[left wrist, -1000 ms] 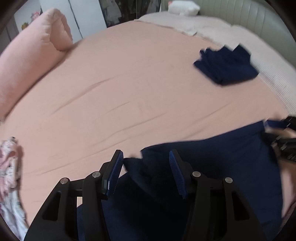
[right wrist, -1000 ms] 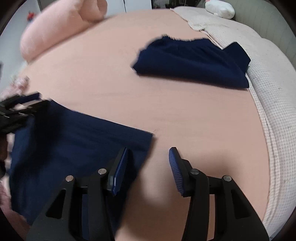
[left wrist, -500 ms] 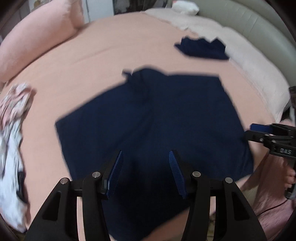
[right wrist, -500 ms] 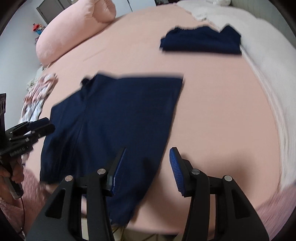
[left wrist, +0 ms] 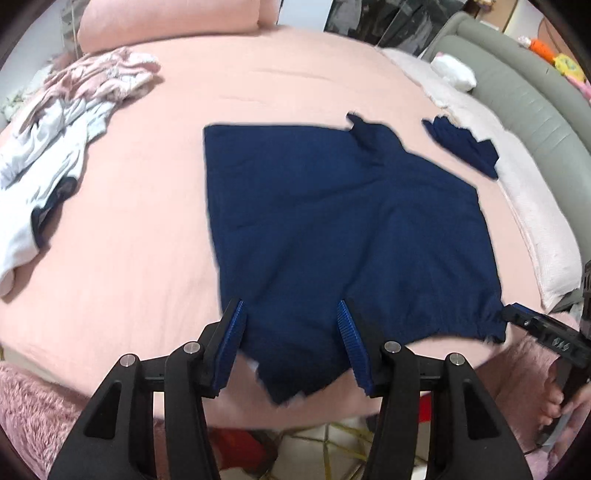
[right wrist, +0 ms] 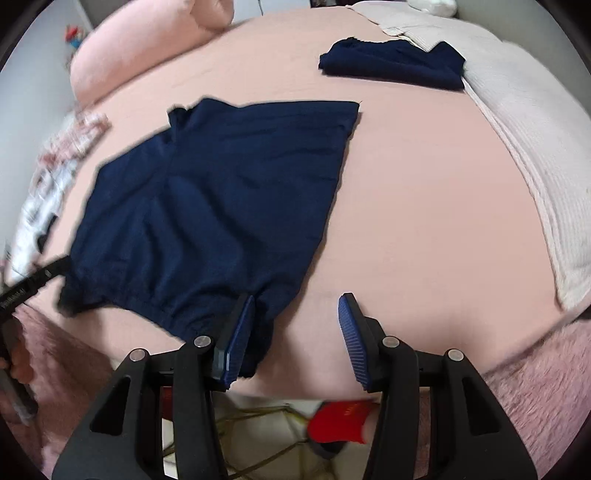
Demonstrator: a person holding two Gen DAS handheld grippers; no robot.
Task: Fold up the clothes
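Note:
A pair of navy shorts [left wrist: 332, 229] [right wrist: 221, 192] lies spread flat on the pink bed [left wrist: 147, 229], its gathered waistband along the near edge. My left gripper [left wrist: 291, 317] hovers open above the waistband corner that hangs over the bed edge, gripping nothing. It also shows in the right wrist view as the left gripper [right wrist: 48, 273] beside the waistband's left corner. My right gripper [right wrist: 297, 306] is open too. Its left finger [right wrist: 240, 332] overlaps the shorts' right corner, and bare sheet lies between the jaws. A second navy garment [left wrist: 461, 147] [right wrist: 391, 64] lies folded at the far right.
A heap of pale and pink clothes [left wrist: 74, 110] [right wrist: 55, 158] sits at the left. A pink pillow [left wrist: 166, 22] [right wrist: 147, 48] lies at the back, a white blanket [left wrist: 517, 192] [right wrist: 535, 147] along the right. Floor and a red item [right wrist: 340, 424] show below the bed edge.
Both grippers have drawn back toward the near bed edge and risen. The shorts, bunched near the left gripper a second ago, now lie spread flat.

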